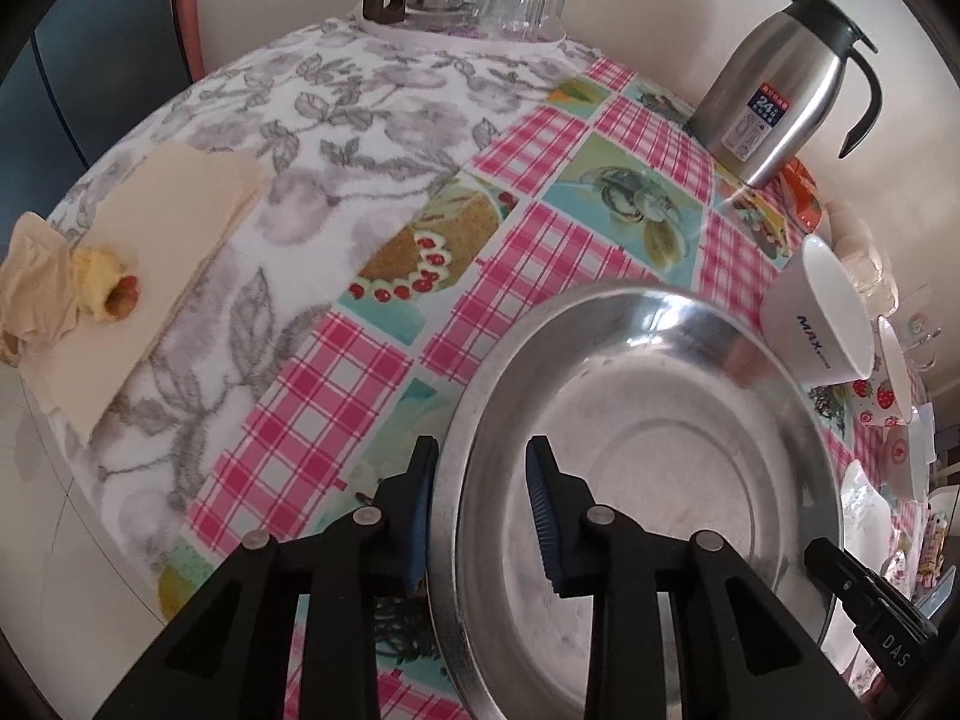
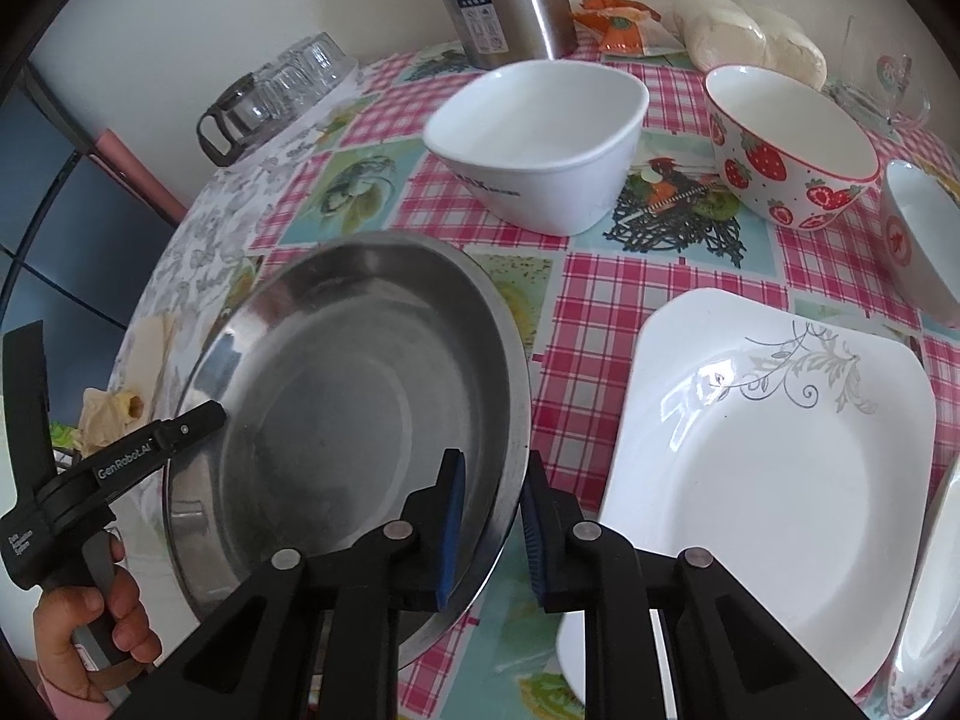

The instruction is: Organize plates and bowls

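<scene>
I clamp the steel plate [image 2: 348,396] from both sides at the near edge of the table [image 1: 312,408]: my left gripper [image 1: 480,516] straddles its left rim, pads closed on it; my right gripper [image 2: 493,531] pinches its right rim. The plate sits tilted above the checked cloth. Right of it lies a white square plate [image 2: 774,480]. Beyond stand a white bowl [image 2: 540,144] and a strawberry bowl [image 2: 792,144], and a steel flask [image 1: 780,96] at the far edge.

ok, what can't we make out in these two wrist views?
- Left wrist: near edge of the steel plate, cut off by the frame and the left gripper.
- Right wrist: table under the steel plate, hidden by it; right gripper covers its near rim.
- Right wrist: small bowl, cut off at the right edge.
</scene>
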`<state>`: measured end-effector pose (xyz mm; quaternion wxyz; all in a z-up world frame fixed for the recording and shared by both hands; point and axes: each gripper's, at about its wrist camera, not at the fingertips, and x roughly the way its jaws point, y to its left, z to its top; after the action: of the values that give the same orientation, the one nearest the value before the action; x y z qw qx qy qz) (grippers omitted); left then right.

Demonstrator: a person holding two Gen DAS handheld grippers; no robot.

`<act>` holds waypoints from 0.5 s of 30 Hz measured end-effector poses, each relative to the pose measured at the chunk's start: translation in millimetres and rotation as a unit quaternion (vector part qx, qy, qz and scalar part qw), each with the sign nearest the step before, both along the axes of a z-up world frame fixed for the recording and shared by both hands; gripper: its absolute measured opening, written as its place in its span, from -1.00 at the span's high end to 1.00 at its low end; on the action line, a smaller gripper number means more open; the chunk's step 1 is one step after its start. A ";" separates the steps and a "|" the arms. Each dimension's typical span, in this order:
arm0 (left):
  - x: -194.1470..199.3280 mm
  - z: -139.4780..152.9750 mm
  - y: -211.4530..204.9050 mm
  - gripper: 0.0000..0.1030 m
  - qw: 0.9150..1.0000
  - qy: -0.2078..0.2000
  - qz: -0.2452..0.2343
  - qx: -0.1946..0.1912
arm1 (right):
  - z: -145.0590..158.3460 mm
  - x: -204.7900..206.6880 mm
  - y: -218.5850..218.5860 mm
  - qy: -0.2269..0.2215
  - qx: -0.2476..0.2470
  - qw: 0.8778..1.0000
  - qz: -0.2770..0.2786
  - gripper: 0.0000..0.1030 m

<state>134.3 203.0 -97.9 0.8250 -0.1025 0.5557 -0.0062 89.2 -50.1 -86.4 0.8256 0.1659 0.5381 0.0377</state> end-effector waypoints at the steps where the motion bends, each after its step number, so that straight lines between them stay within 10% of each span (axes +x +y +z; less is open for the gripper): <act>1: -0.6 3.6 -0.5 0.40 1.000 -0.003 0.000 0.000 | 2.7 -1.5 -0.3 -0.004 0.003 1.000 0.000 0.62; 15: -18.4 53.5 -23.7 0.40 0.999 -0.037 -0.008 0.017 | 45.8 -32.9 -25.2 -0.063 0.039 0.997 -0.021 0.62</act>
<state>115.9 179.2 -44.4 0.8464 -0.0839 0.5259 -0.0068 56.3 -75.3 -40.7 0.8515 0.2067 0.4792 0.0515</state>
